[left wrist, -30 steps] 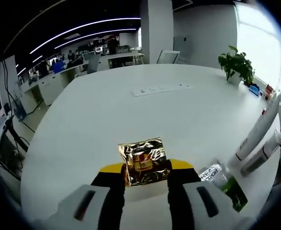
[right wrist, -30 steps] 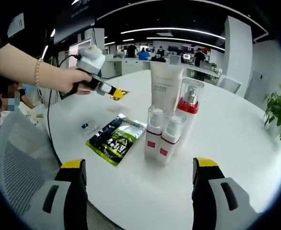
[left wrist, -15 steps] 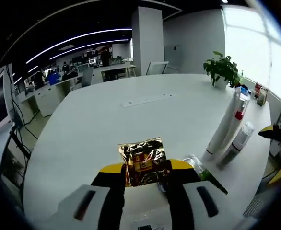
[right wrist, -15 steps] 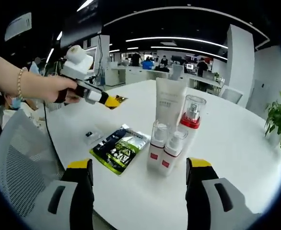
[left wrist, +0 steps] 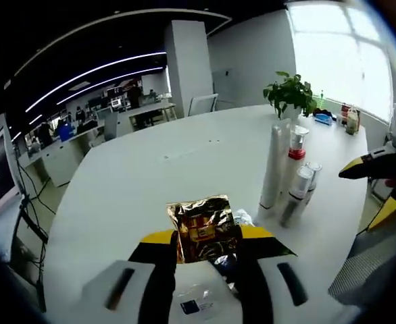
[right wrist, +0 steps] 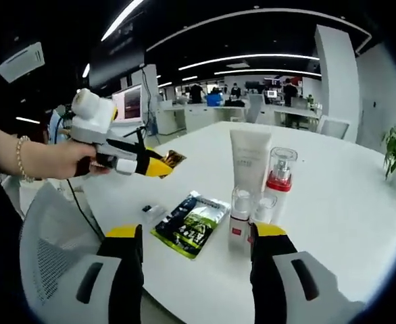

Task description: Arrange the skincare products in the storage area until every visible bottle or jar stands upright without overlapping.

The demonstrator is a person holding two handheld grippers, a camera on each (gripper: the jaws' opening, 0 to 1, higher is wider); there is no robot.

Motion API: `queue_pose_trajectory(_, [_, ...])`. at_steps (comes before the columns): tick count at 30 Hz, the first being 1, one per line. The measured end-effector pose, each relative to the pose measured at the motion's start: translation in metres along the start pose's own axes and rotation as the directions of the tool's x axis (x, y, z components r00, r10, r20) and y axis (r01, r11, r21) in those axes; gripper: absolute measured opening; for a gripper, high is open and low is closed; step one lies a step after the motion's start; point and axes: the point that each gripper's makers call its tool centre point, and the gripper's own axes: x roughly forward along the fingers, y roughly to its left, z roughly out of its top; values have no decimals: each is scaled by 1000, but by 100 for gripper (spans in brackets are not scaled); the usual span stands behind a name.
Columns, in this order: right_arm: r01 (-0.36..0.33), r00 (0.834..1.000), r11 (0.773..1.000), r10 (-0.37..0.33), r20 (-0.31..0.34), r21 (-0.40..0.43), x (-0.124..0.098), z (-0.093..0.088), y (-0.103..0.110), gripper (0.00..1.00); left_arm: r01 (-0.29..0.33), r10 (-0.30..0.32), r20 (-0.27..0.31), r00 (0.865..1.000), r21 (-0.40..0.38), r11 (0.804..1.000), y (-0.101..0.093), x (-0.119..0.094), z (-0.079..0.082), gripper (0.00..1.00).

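Left gripper (left wrist: 205, 253): jaws clamped on a gold foil sachet (left wrist: 202, 227), held up above the white table (left wrist: 151, 169); in the right gripper view this gripper (right wrist: 159, 167) comes in from the left, held in a person's hand (right wrist: 66, 160) with a bracelet on the wrist, the sachet (right wrist: 173, 159) at its tip.
Right gripper (right wrist: 196, 236): jaws wide apart with nothing between them, hovering over the near edge of the table (right wrist: 333, 202); in the left gripper view its yellow-tipped jaws (left wrist: 377, 189) show at the right edge.
Skincare group: a tall white tube (right wrist: 249, 162) stands upright on its cap; just beside it stands a clear-capped pump bottle with a red collar (right wrist: 278, 177); in front, two small spray bottles with red labels (right wrist: 240, 214) stand upright, close together.
Same group, left gripper view: tube (left wrist: 275, 162), pump bottle (left wrist: 294, 152), small bottles (left wrist: 299, 192), all upright.
Green-and-black flat packet (right wrist: 191, 223): lying flat on the table left of the bottles, apart from them.
Small clear packet (right wrist: 151, 212): flat, left of the green packet.
Background: potted plant (left wrist: 289, 91) on the far side of the table.
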Motion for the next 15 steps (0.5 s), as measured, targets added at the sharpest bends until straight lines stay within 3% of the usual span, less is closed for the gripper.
queue_pose_trajectory(4, [-26,999,1000,26,27,-7,2,14,3,56,31,-31,10,999,43,999,-16,-10,4,35])
queue_pose_trajectory(9, [-108,991,992,103,82,65,13,35,15,49,55,-58,25,998,103,993,-33,-19,6,35])
queue_pose_trajectory(12, [-136,988,986,128,91,94,19,41,17,33,73,-77,36,996,103,992,-44,-26,7,35])
queue_pose_trajectory(15, [-190,977,966,169,132,172,22,51,25,32,87,-93,45,995,115,990,-48,-28,8,35])
